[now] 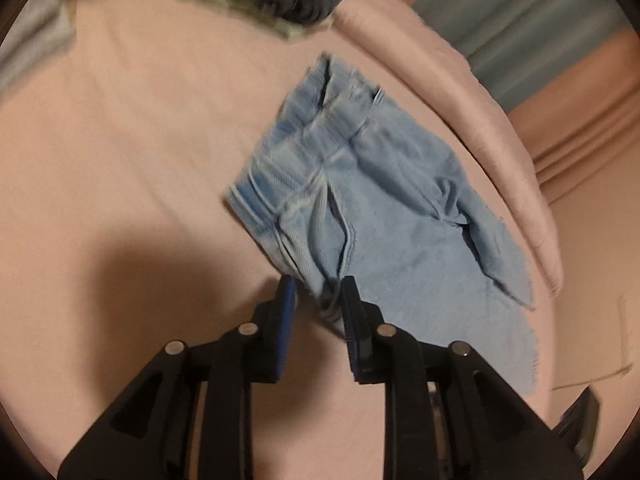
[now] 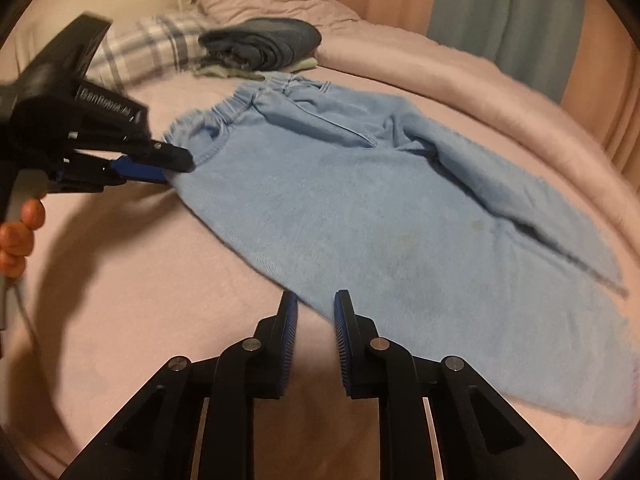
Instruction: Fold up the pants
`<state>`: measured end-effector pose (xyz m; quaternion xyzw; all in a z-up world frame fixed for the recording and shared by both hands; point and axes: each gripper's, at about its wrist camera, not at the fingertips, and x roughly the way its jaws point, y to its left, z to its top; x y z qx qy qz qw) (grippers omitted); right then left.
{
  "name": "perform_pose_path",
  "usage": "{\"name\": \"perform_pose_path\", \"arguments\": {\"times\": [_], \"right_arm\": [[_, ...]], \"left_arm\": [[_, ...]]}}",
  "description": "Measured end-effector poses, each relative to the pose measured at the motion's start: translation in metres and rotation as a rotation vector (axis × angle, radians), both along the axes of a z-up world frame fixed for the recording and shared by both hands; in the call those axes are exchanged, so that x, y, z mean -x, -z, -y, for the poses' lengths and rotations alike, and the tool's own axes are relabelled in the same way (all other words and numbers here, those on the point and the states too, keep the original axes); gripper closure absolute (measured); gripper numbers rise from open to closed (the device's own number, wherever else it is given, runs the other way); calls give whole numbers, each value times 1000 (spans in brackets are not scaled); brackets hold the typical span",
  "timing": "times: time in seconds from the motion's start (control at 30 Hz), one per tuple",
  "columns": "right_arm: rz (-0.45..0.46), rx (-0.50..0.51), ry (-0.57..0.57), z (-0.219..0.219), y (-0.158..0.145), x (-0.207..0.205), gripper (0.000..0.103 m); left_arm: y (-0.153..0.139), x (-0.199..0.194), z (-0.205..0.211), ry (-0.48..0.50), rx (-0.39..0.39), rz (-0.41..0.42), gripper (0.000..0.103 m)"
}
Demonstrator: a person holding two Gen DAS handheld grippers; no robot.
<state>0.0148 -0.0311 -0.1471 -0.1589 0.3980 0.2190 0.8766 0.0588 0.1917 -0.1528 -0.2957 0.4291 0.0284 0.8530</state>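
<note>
Light blue pants (image 2: pixel 360 208) lie spread on a pink bed sheet (image 2: pixel 140 320), elastic waistband at the far left, legs running toward the near right. My left gripper (image 2: pixel 176 170) is shut on the near corner of the waistband. In the left wrist view, bunched waist fabric of the pants (image 1: pixel 380 208) sits pinched between the tips of the left gripper (image 1: pixel 318 292). My right gripper (image 2: pixel 314 304) is at the near side edge of a leg. Its jaws are narrow and the fabric edge runs in between its tips.
A pile of folded dark clothes (image 2: pixel 260 46) sits beyond the waistband, beside a plaid pillow (image 2: pixel 152 44). A rolled pink comforter (image 2: pixel 480 80) borders the pants on the far right. A person's hand (image 2: pixel 16 240) holds the left gripper's handle.
</note>
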Motion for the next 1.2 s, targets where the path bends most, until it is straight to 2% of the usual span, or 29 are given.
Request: {"name": "perform_pose_path", "arguments": {"times": [0.03, 0.1, 0.13, 0.17, 0.2, 0.27, 0.4, 0.5, 0.57, 0.6, 0.63, 0.67, 0.7, 0.83, 0.97, 1.0, 1.07, 1.13, 1.2], "right_arm": [[-4, -34, 19, 7, -5, 0, 86], [3, -102, 63, 22, -17, -2, 84], [8, -134, 81, 28, -23, -4, 83], [15, -162, 102, 35, -28, -7, 78], [28, -182, 141, 44, -34, -12, 71], [50, -169, 208, 56, -39, -22, 66], [39, -172, 304, 75, -39, -46, 66], [2, -133, 354, 84, -25, -57, 66], [-53, -120, 373, 90, -15, -60, 66], [-109, -117, 371, 92, -4, -62, 61], [-123, -121, 355, 94, 3, -59, 61], [-88, -127, 344, 94, 3, -52, 58], [-94, -128, 349, 94, 4, -48, 57], [-81, -140, 366, 91, 3, -30, 57], [-109, -233, 371, 109, -4, -23, 56], [-118, -273, 372, 116, -9, -18, 54], [-127, -344, 376, 128, -16, -10, 44], [-82, -371, 400, 142, -29, -3, 42], [-46, -362, 418, 149, -39, -3, 41]], "left_arm": [[-10, 4, 1, 1, -65, 22, 75], [-29, 7, 7, 16, -181, 73, 59], [-36, 6, 12, 26, -217, 95, 49], [-41, 5, 18, 41, -243, 115, 46], [-44, 3, 25, 62, -262, 131, 45], [-45, -9, 47, 133, -290, 149, 43], [-27, -39, 88, 237, -336, 123, 43], [-7, -54, 119, 326, -397, 96, 43], [12, -62, 134, 384, -428, 44, 43], [21, -63, 137, 405, -428, 9, 43], [32, -62, 139, 421, -440, -17, 43], [33, -57, 140, 432, -463, 12, 43], [32, -52, 140, 447, -480, 22, 43], [33, -40, 129, 479, -454, 15, 43], [20, -24, 115, 473, -396, 30, 43], [15, -20, 114, 471, -381, 42, 42], [5, -11, 108, 458, -356, 73, 31], [-4, -5, 99, 431, -357, 99, 26], [-10, -8, 91, 409, -363, 109, 26]]}}
